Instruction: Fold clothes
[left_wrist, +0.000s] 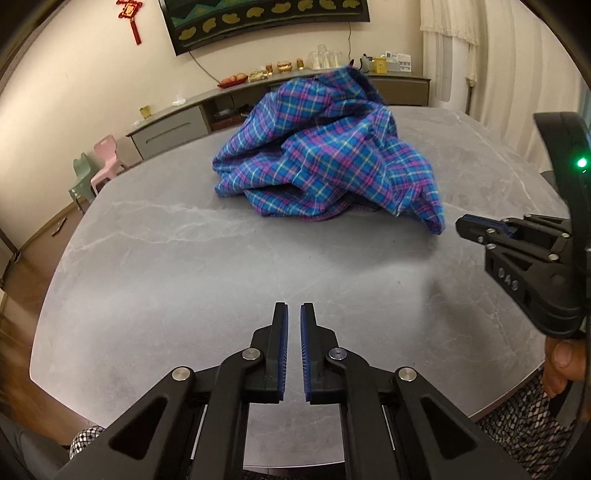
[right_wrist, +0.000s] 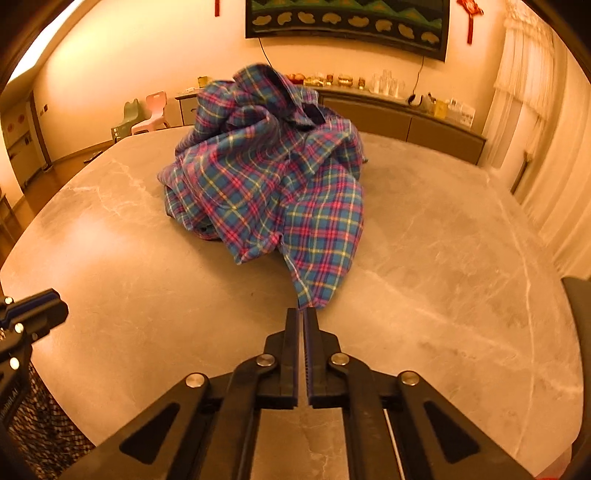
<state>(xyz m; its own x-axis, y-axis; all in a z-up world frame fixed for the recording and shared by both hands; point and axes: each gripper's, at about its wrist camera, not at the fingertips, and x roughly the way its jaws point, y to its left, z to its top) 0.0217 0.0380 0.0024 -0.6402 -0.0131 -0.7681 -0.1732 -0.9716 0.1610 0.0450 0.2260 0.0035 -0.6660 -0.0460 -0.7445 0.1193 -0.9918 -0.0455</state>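
While the plaid shirt (right_wrist: 266, 177) sits crumpled on the bench (right_wrist: 443, 240), right claw (right_wrist: 303, 314) pinches its corner; left claw (left_wrist: 294, 308) hangs slightly open, empty.

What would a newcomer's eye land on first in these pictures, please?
First the crumpled blue plaid shirt, heaped mid-table on the grey marble table. Next, the right hand-held gripper, jaws nearly closed at the tip of the shirt's nearest corner; whether it grips the cloth is unclear. The left hand-held gripper hangs over bare tabletop, holding nothing.

One plaid shirt (left_wrist: 325, 155), two grippers (left_wrist: 294, 314)
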